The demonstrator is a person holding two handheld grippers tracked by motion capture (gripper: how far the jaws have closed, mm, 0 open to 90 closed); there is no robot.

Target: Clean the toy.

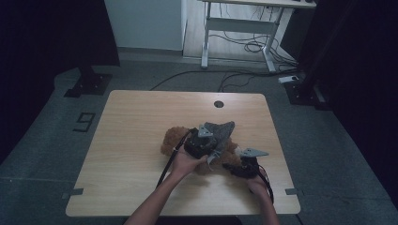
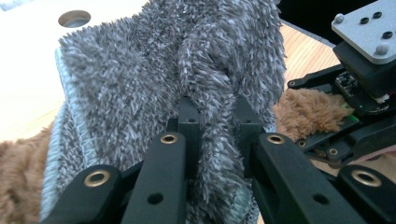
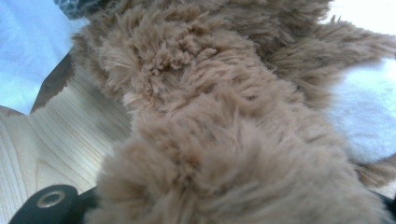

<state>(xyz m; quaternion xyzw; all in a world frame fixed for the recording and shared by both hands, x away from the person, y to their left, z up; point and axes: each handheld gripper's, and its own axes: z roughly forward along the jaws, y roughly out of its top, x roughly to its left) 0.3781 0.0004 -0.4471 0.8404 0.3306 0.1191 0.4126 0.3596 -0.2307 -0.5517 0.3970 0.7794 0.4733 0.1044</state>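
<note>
- A fold of the grey fluffy cloth (image 2: 154, 79) is pinched between the closed jaws of the left gripper (image 2: 215, 109), above the toy.
- The brown plush toy (image 1: 176, 139) lies mid-table (image 1: 131, 122).
- A limb of the toy is clamped by the right gripper (image 1: 233, 165).

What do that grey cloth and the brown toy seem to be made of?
The grey cloth looks like shaggy microfibre or terry: long matte loops and a stitched edge. The brown toy seems to be curly synthetic plush, with soft matted tufts.
</note>
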